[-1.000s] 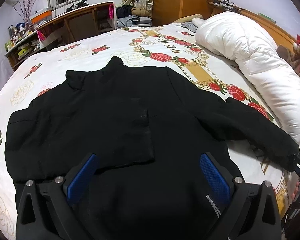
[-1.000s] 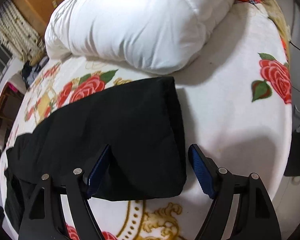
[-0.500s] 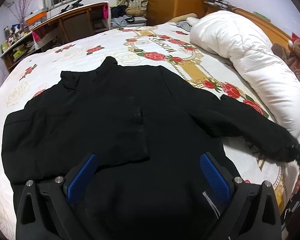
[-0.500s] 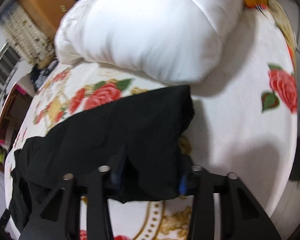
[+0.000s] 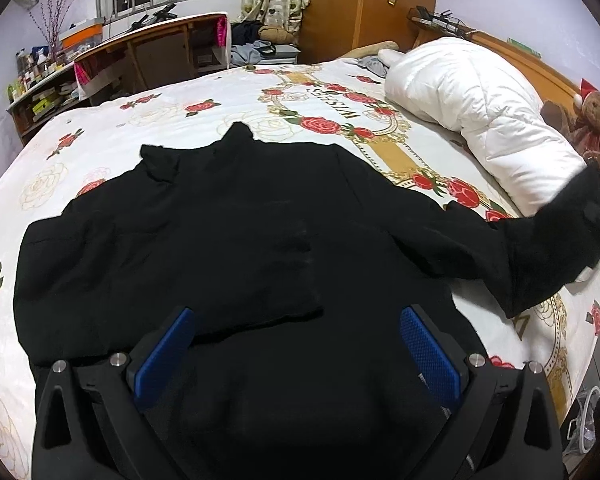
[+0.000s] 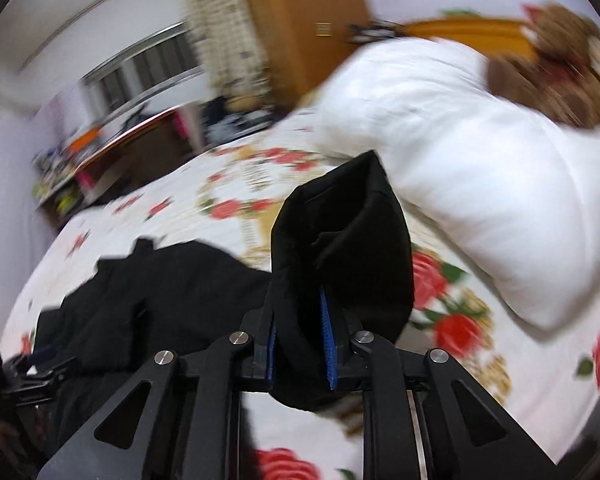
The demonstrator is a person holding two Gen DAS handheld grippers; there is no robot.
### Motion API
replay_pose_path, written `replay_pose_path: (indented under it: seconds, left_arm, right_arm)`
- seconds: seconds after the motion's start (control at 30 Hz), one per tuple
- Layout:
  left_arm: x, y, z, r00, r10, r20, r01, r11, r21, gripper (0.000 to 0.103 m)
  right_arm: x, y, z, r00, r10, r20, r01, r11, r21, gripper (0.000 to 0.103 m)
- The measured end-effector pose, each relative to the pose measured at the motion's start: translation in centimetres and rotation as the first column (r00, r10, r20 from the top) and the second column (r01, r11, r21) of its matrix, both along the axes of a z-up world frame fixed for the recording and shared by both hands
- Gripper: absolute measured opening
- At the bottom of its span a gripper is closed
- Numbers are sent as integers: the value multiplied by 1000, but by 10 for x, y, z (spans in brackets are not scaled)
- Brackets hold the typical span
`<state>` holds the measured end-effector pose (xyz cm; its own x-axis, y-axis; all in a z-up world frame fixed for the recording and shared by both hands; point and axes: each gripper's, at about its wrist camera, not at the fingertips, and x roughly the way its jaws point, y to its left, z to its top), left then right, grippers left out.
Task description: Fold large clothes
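Observation:
A large black jacket (image 5: 236, 240) lies spread on the rose-patterned bed, collar away from me, its left sleeve folded across the chest. My left gripper (image 5: 296, 344) is open above the jacket's hem, blue pads apart and holding nothing. My right gripper (image 6: 298, 336) is shut on the cuff of the jacket's right sleeve (image 6: 340, 240) and holds it lifted off the bed. That raised sleeve (image 5: 548, 256) shows at the right edge of the left wrist view. The right wrist view is motion-blurred.
A white duvet (image 5: 480, 104) lies along the right side of the bed, with a teddy bear (image 5: 596, 120) beyond it by the wooden headboard. A desk and shelves (image 5: 140, 60) stand past the far edge. The floral bedsheet (image 5: 300, 104) surrounds the jacket.
My right gripper has closed on the sleeve cuff and lifted it off the bed, swinging toward the jacket body. My left gripper stays open over the hem.

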<state>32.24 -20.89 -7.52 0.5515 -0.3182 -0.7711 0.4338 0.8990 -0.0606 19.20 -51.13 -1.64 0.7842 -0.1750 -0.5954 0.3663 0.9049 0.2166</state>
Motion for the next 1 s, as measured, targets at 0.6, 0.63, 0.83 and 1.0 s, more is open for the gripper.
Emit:
replay_pose_path:
  seconds: [0.6,0.63,0.83,1.0]
  left_arm:
    - [-1,35,-19,997,-17,-71,14,999,-43,103]
    - [-1,32,-20,996,-32,-81,28,998,-54,103]
    - [-7,5,-18,983,-127,-136,111,987,-120,103]
    - [-6,-34,-9,967,-218,-131,201,971,-130,103]
  right_arm:
    - [78,114,-50,933,341,-117,-338,940,45,17]
    - [73,113,-48,933,345,-105,-341,939,54,21]
    - [43,95,-27,931,363,-49,-361,932,34,63]
    - [9,67,-22,956,290,-37,-288,957,35,63]
